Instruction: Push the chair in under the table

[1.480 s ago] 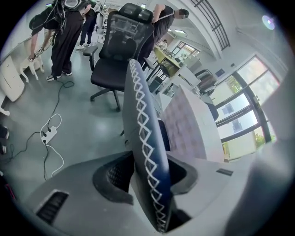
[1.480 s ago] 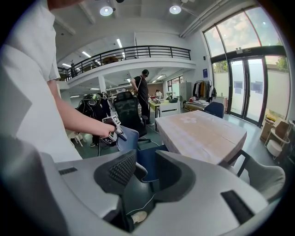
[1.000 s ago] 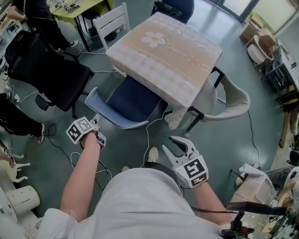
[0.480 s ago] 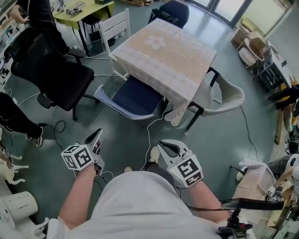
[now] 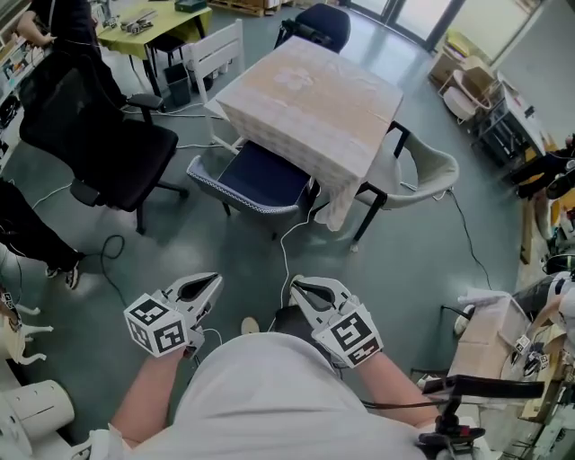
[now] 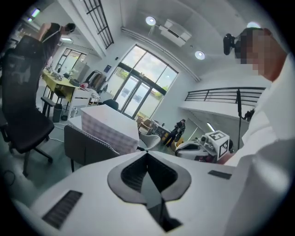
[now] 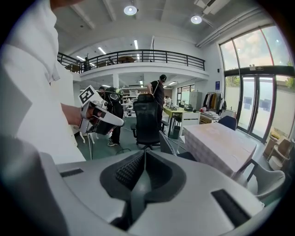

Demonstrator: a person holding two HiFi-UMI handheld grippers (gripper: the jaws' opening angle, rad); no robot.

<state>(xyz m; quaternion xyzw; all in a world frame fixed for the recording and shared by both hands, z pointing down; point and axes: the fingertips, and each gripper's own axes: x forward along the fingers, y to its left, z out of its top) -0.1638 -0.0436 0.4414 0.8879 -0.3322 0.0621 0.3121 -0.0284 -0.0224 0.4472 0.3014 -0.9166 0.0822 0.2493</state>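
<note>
Showing overhead alone: chair (image 5: 259, 176) under table (image 5: 310, 99)

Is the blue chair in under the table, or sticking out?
Partly in. In the head view the blue chair seat passes under the table cloth's edge; its near part and backrest show outside it.

Bright, even indoor light from round ceiling lamps (image 7: 130, 9) and tall windows (image 7: 258, 69); shadows soft. Gripper views: strong fisheye bending, black vignetted corners. Head view sharp, mildly curved at edges.
</note>
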